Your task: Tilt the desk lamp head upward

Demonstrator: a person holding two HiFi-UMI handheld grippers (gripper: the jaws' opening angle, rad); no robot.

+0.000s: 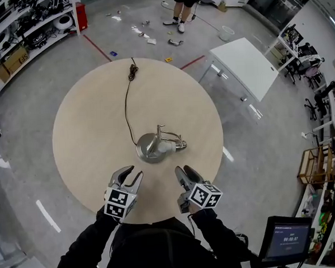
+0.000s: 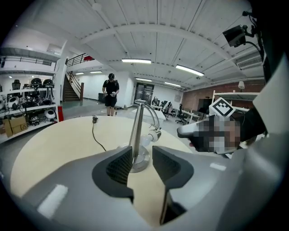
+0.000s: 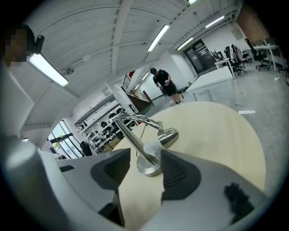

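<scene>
A silver desk lamp [image 1: 155,143] stands near the middle of the round beige table [image 1: 83,135], its head [image 1: 177,146] with a white bulb pointing right and low over the table. Its black cable [image 1: 126,99] runs to the far edge. My left gripper [image 1: 130,175] hovers at the near edge, left of the lamp, open and empty. My right gripper [image 1: 186,173] is beside it, also open and empty. In the left gripper view the lamp post [image 2: 137,135] shows beyond the gripper [image 2: 142,163]. In the right gripper view the lamp [image 3: 149,153] stands beyond the gripper [image 3: 146,170], untouched.
A white rectangular table [image 1: 248,65] stands at the far right. A person [image 1: 183,6] stands beyond the round table, with small litter on the floor nearby. Shelves of gear [image 1: 16,32] line the left wall. A monitor [image 1: 285,239] sits at the lower right.
</scene>
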